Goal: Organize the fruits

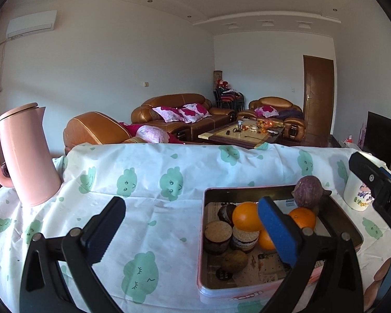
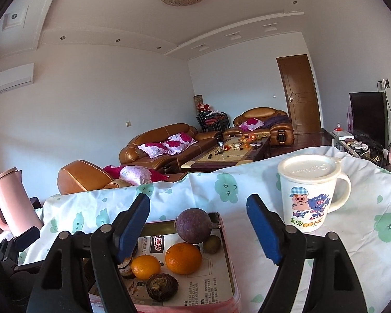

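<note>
A pink tin box (image 1: 247, 294) (image 2: 233, 274) lined with newspaper sits on the cloud-print tablecloth. It holds oranges (image 1: 246, 216) (image 2: 183, 257), a purple passion fruit (image 1: 308, 192) (image 2: 193, 225) at the far corner, dark shrivelled fruits (image 2: 161, 285) and small round cakes (image 1: 217, 236). My left gripper (image 1: 193, 227) is open and empty, hovering over the box's left edge. My right gripper (image 2: 198, 224) is open and empty, just above the box near the passion fruit. It also shows in the left wrist view (image 1: 378, 182) at the right.
A pink kettle (image 1: 26, 154) (image 2: 9, 200) stands at the table's left. A white lidded cartoon mug (image 2: 309, 191) (image 1: 357, 195) stands right of the box. Sofas, a coffee table and a TV lie beyond the table's far edge.
</note>
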Demonstrator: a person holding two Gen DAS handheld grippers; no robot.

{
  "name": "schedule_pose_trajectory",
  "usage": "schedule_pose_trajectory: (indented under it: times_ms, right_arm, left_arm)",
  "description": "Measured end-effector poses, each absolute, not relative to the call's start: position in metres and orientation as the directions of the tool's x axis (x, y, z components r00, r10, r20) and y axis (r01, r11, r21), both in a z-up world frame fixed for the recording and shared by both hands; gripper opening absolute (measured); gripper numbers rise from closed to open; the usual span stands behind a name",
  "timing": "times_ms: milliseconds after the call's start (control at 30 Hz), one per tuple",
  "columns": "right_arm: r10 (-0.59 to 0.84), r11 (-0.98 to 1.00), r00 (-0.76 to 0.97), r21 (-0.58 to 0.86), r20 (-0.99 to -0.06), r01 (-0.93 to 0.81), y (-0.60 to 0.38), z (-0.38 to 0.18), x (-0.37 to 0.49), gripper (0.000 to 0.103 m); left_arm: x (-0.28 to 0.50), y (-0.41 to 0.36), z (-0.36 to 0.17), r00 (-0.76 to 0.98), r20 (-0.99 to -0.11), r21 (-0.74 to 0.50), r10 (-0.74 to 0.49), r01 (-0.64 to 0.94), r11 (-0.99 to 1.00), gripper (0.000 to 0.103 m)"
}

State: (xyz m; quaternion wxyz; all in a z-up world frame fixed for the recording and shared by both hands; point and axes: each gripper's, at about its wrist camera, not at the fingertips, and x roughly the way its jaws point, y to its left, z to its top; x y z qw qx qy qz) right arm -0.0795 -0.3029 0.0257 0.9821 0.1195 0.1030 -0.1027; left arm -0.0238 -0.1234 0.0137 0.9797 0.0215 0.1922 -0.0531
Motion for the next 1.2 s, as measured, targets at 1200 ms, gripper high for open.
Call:
schedule_pose_trajectory:
  times_ms: [1200]
  right_arm:
    - [-0.234,0.963,0.963,0.106,-0.131,0.248,-0.269,0.032,-0.123,0.079]
  left_arm:
    - [-0.054,-0.108,0.014,0.931,-0.353,0.018,-0.098,0.111,0.994,0.103]
